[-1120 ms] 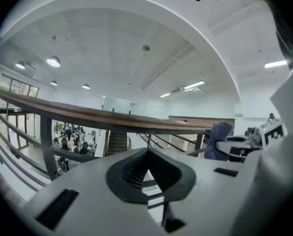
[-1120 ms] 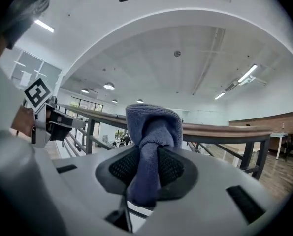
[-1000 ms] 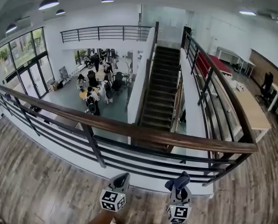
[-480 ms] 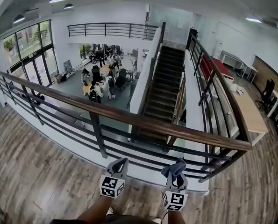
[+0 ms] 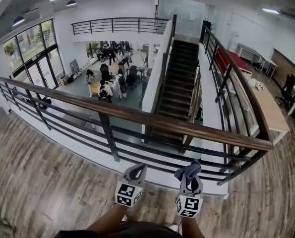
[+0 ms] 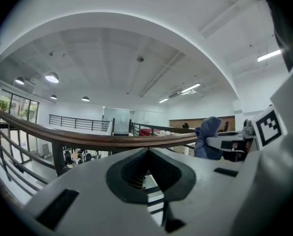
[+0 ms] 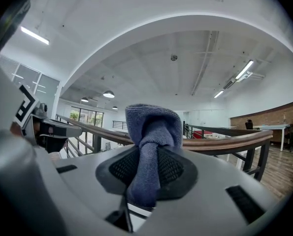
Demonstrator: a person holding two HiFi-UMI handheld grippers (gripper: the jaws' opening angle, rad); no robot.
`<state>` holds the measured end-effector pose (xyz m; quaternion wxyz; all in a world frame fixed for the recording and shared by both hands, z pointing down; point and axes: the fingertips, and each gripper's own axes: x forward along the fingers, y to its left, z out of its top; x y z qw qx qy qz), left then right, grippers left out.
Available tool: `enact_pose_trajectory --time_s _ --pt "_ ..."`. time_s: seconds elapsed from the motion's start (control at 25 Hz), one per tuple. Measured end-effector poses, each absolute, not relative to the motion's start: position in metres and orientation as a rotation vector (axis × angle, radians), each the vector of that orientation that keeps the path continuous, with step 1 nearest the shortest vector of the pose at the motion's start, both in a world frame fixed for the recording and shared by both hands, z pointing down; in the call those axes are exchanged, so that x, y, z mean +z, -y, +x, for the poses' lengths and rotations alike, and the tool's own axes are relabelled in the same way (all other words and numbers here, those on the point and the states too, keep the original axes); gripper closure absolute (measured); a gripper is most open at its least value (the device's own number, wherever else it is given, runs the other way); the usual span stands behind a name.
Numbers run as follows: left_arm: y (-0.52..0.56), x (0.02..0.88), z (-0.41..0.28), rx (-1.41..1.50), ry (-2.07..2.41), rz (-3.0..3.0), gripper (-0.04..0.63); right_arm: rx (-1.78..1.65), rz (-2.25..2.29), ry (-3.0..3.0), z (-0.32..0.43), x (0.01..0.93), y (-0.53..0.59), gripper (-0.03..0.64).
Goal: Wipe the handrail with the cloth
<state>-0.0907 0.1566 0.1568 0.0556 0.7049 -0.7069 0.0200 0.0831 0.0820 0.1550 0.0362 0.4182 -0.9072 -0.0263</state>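
Cloth (image 7: 151,132) held ready in front of the handrail (image 5: 137,117) — no contact yet.

Right gripper (image 7: 146,173): jaws pinched on the blue cloth near its middle. A bunched tuft stands out past the tips and a twisted tail runs back between the pads, probably so the padded end meets the wood first. The cloth's long axis lies along the jaws, and the tuft points forward and up at the rail. In the head view it sits near the rail but below and short of it, on the walkway side. Left gripper (image 6: 148,173): jaws together on nothing, held beside the right one, apparently idle. The brown wooden handrail tops dark metal bars; its long axis crosses the view from far left down to a corner at the right — a wipe would likely run along that line.
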Motion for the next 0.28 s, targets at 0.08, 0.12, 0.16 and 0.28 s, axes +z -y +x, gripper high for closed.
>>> enact_pose_trajectory --time_s 0.08,0.12,0.16,0.28 --pt "-0.144 0.158 -0.066 0.061 2.145 2.117 0.597 -0.080 1.253 2.780 0.105 0.156 -0.072 0.522" --pt "-0.138 0.165 -0.054 0.053 2.148 2.104 0.597 -0.086 1.237 2.781 0.116 0.161 -0.067 0.522" --pt "-0.134 0.175 -0.043 0.047 2.151 2.093 0.597 -0.092 1.224 2.782 0.127 0.169 -0.064 0.522" --pt "-0.124 0.204 -0.009 0.038 2.152 2.073 0.597 -0.118 1.200 2.778 0.161 0.192 -0.056 0.522"
